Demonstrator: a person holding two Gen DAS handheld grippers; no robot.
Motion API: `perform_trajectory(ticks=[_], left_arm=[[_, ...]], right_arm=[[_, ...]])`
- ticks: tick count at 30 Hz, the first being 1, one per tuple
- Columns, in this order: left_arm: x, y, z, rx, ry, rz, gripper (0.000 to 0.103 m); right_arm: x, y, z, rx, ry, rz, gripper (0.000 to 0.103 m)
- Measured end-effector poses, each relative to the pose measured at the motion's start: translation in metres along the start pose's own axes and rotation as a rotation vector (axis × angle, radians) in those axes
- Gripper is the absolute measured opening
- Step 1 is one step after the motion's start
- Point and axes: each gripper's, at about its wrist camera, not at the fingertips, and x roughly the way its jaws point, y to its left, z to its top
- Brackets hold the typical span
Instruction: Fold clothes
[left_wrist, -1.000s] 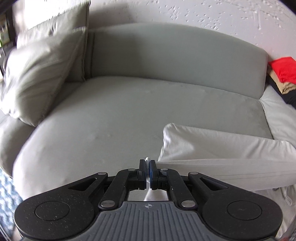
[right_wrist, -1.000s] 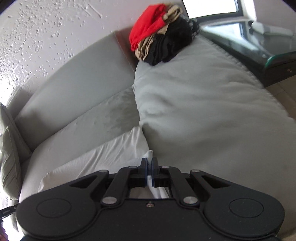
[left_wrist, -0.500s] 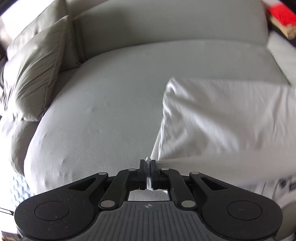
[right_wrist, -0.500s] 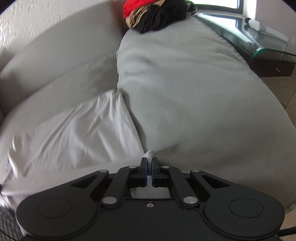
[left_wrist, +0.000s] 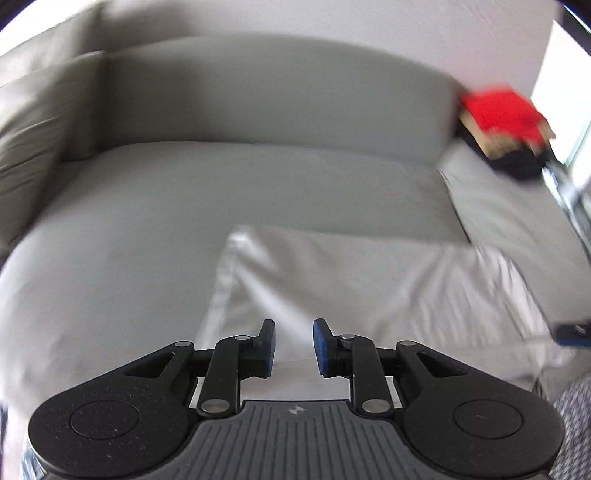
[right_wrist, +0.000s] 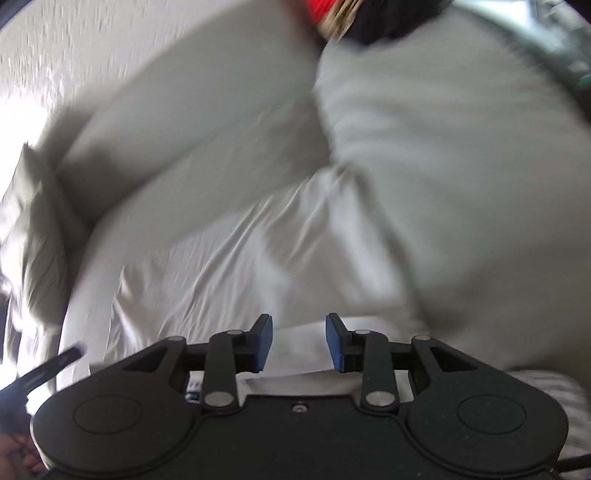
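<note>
While both grippers' jaws open empty, a wrinkled white cloth (left_wrist: 369, 284) lies flat on the smooth grey sofa (left_wrist: 229, 177).

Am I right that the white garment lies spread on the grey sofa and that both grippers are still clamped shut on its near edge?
Not quite: the white garment does lie on the grey sofa, but the left gripper and right gripper are opening, pads clear of it, as both wrist views show.

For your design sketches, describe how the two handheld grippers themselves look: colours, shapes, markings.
Both the left gripper and the right gripper are matte black, with two rounded lobes, hinged link bars with silver pivot pins, and blue pads on the fingertips. The left one has a grey ribbed centre plate; the right one's is plain black with a small screw.
</note>
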Motion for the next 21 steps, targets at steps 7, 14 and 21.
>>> perform_trajectory(ticks=[7,14,21], left_arm=[[0.072,-0.056,0.010,0.160,0.123,-0.049,0.022],[0.048,-0.052,-0.028,0.261,0.239,-0.150,0.010],[-0.036,-0.002,-0.067,0.128,0.152,-0.295,0.017]], right_arm=[[0.058,0.022,0.035,-0.053,0.026,-0.122,0.031],[0.050,0.002,0.005,-0.033,0.165,-0.100,0.031],[-0.033,-0.023,-0.047,-0.012,0.145,0.028,0.032]])
